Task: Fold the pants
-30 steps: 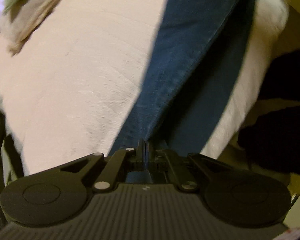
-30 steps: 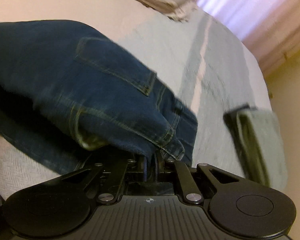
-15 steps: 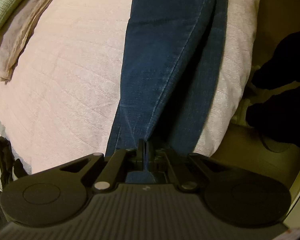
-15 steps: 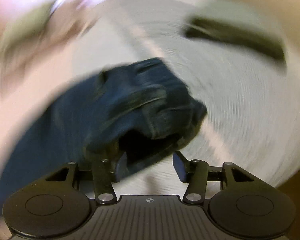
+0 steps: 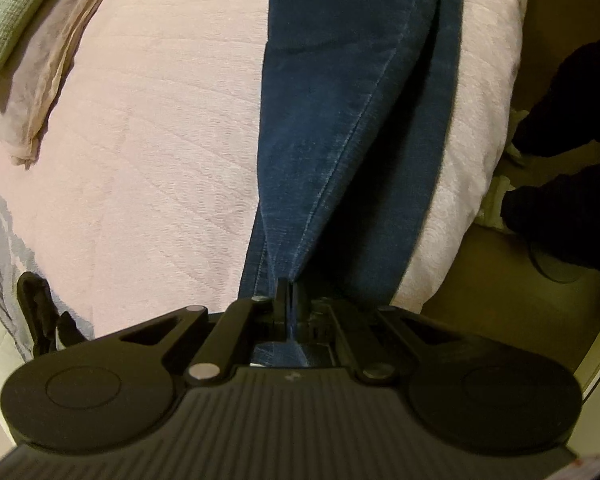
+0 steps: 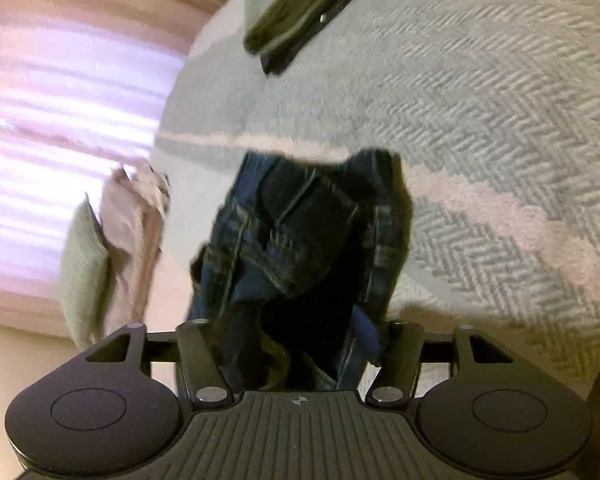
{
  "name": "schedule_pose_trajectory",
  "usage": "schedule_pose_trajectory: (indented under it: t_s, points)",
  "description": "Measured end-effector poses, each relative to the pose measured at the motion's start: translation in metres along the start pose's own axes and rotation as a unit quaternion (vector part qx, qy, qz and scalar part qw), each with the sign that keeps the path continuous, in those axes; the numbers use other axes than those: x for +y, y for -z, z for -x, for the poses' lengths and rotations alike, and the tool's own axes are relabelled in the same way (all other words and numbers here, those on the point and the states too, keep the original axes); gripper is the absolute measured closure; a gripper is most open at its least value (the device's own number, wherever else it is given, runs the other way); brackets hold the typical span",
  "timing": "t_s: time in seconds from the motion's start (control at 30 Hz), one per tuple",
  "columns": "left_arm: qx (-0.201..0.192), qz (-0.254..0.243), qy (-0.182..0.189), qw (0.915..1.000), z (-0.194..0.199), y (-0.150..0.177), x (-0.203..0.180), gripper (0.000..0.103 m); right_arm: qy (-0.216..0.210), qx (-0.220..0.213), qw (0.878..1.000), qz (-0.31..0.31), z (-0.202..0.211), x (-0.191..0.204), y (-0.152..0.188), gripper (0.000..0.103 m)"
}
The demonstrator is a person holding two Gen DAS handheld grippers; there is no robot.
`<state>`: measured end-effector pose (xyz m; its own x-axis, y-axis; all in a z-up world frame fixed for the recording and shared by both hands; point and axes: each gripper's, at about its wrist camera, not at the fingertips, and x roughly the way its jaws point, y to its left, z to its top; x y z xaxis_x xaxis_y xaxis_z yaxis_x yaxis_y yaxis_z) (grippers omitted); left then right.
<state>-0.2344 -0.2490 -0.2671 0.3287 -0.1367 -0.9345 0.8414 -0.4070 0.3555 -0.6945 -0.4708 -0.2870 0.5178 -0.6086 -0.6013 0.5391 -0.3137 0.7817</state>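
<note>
Dark blue jeans (image 5: 340, 120) lie stretched lengthwise over the pale pink bedspread (image 5: 160, 160), running away from my left gripper (image 5: 290, 300). That gripper is shut on the hem end of a leg, and the cloth rises in a pinched ridge from its fingers. In the right wrist view the waist end of the jeans (image 6: 300, 232), with a back pocket showing, sits bunched on the bedspread (image 6: 480, 140). My right gripper (image 6: 296, 340) is open, its fingers spread wide on either side of the bunched denim.
Folded green and beige clothes (image 5: 32, 52) lie at the bed's far left and show again as a stack (image 6: 112, 248). A folded dark green garment (image 6: 300, 12) rests further off. A black item (image 5: 36, 312) sits near the left edge. A person's dark legs (image 5: 572, 200) stand beside the bed.
My right gripper has opened and let go of the waist, and its view has swung round over the bunched jeans. The left gripper keeps its hold on the leg, which now lies straighter.
</note>
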Motion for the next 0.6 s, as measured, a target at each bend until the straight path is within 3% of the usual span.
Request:
schedule_pose_trajectory:
  t_s: [0.07,0.27,0.3,0.33,0.37,0.4,0.43,0.5,0.6]
  points:
    - [0.003,-0.003,-0.002,1.0,0.001,-0.002,-0.002,0.103,-0.019,-0.024,0.999,-0.028,-0.001,-0.007,-0.007,0.032]
    - [0.008,-0.007,-0.004,0.9999,0.005,-0.007,-0.007,0.103,-0.043,-0.014,0.994,-0.096,-0.038,-0.014,-0.027,0.032]
    - [0.006,-0.005,-0.005,1.0,0.006,-0.007,-0.006,0.103,-0.044,-0.013,0.993,-0.105,-0.042,-0.015,-0.03,0.039]
    - [0.005,-0.002,-0.006,1.0,0.007,-0.007,-0.006,0.103,-0.04,-0.013,0.993,-0.109,-0.044,-0.013,-0.033,0.055]
    - [0.003,0.0,-0.007,1.0,0.009,-0.006,-0.005,0.103,-0.029,-0.009,0.994,-0.108,-0.043,-0.011,-0.038,0.065]
    - [-0.002,0.001,-0.009,1.0,0.011,-0.006,-0.005,0.103,-0.015,-0.004,0.995,-0.098,-0.042,-0.007,-0.043,0.083]
    - [-0.007,0.001,-0.009,0.9999,0.014,-0.006,-0.006,0.103,-0.003,-0.002,0.997,-0.074,-0.038,0.002,-0.048,0.092]
    - [-0.024,-0.001,-0.008,0.9997,0.02,-0.005,-0.008,0.103,0.007,-0.006,1.0,0.006,-0.028,0.027,-0.062,0.092]
    - [-0.024,-0.02,-0.006,0.9995,0.019,-0.004,-0.019,0.103,0.02,-0.034,0.994,0.098,-0.017,0.048,-0.074,0.093]
